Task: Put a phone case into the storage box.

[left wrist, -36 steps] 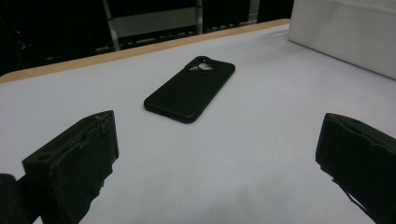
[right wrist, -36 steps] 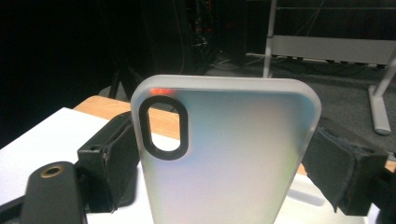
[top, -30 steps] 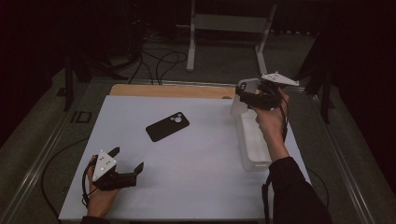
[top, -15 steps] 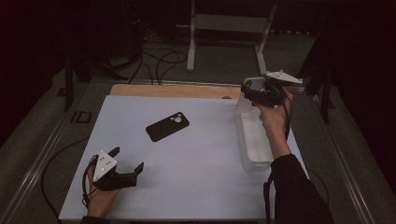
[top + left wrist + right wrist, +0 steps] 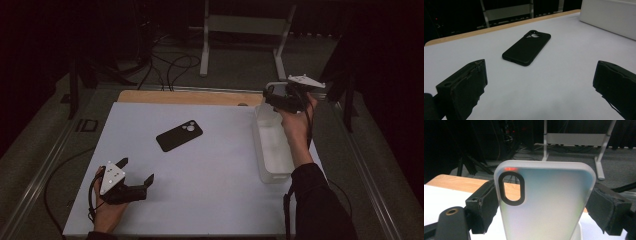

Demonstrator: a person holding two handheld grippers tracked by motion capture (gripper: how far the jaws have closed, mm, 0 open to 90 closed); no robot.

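Right gripper (image 5: 271, 96) has drifted a bit to the right over the white bin's (image 5: 272, 172) far end, jaws clamped across the sides of a frosted clear phone case (image 5: 544, 202). Left gripper (image 5: 136, 174) hasn't budged, jaws wide and empty, aimed at the black phone case (image 5: 179, 135) lying flat mid-table. Looks like the clear one is just lifted out and heading somewhere.

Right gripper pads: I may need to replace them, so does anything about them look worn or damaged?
Yes. The right-hand pad gripping the translucent phone case has a ragged, torn lower edge. The left gripper's pads look frayed along their edges too. The case itself shows no damage.
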